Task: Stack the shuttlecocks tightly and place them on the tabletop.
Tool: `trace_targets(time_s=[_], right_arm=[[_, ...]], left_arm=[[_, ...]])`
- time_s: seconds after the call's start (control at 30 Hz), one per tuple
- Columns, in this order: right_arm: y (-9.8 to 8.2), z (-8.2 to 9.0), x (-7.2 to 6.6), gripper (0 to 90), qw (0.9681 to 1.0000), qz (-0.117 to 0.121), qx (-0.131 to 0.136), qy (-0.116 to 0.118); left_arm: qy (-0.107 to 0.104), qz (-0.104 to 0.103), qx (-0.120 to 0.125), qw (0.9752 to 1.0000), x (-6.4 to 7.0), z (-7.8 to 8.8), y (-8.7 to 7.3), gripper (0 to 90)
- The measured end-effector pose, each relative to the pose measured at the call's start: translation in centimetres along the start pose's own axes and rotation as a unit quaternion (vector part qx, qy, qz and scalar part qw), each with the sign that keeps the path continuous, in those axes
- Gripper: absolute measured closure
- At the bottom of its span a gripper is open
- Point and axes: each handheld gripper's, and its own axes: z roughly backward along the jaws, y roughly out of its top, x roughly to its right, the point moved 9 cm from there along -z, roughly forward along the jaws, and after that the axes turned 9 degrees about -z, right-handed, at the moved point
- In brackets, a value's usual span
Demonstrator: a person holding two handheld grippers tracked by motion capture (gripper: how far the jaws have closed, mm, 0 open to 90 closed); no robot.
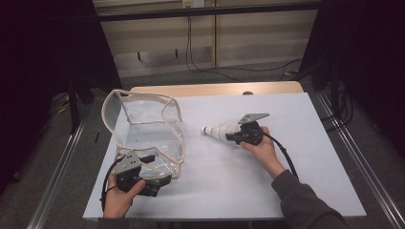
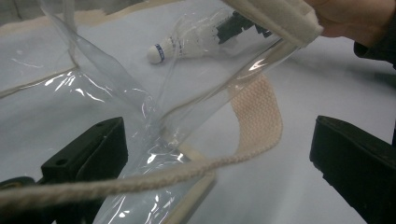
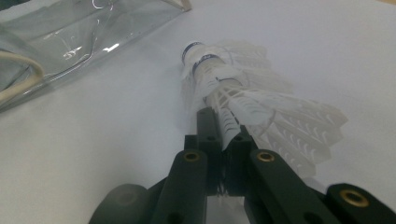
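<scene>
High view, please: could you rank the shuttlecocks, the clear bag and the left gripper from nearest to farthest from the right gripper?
1. Shuttlecocks: clamped in the right gripper, mid-table.
2. Clear bag: to the left, across a bare stretch of table.
3. Left gripper: near-left corner, at the bag's near edge.

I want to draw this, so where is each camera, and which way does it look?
High view: sits above the table, looking forward and down; both forearms, the left gripper and the right gripper show.
Left gripper view: rides the left gripper, looking between its open jaws at the clear bag; part of the other hand shows.
Right gripper view: rides the right gripper, looking along its jaws shut on the shuttlecocks.
Shared: all three show the bag and the shuttlecocks.
</scene>
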Motion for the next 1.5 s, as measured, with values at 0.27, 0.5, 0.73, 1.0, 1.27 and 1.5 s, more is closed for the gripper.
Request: trace_targets(time_s=[0.27,0.5,0.73,1.0,1.27,1.5], right_arm=[[-0.1,-0.3,-0.2,85.1,1.0000,0.002,-0.002,0.000],[-0.4,-0.2,-0.3,78.2,0.9999,0.005,-0.012,0.000],[-0.5,0.6,-0.2,71.5,0.9999,-0.001,-0.015,-0.005],[-1.2,1.2,-0.2,77.7,0.9997,-0.004,-0.024,-0.004],[-1.4,0.9,-0.7,90.0,0.9997,0.001,-0.025,0.007],[-1.0,0.7,-0.6,90.0,0.9999,-0.003,-0.016,0.004]], left_arm=[[-0.001,0.001,0.000,1.0000,0.0,0.0,0.0,4.2],[-0.002,0.001,0.002,1.0000,0.0,0.0,0.0,4.4],[-0.002,0.001,0.002,1.0000,0.1,0.0,0.0,4.4],[-0.002,0.000,0.001,1.0000,0.1,0.1,0.0,4.4],[-0.001,0.000,0.000,1.0000,0.0,0.0,0.0,4.4],[-0.001,0.001,0.001,1.0000,0.0,0.0,0.0,4.3]])
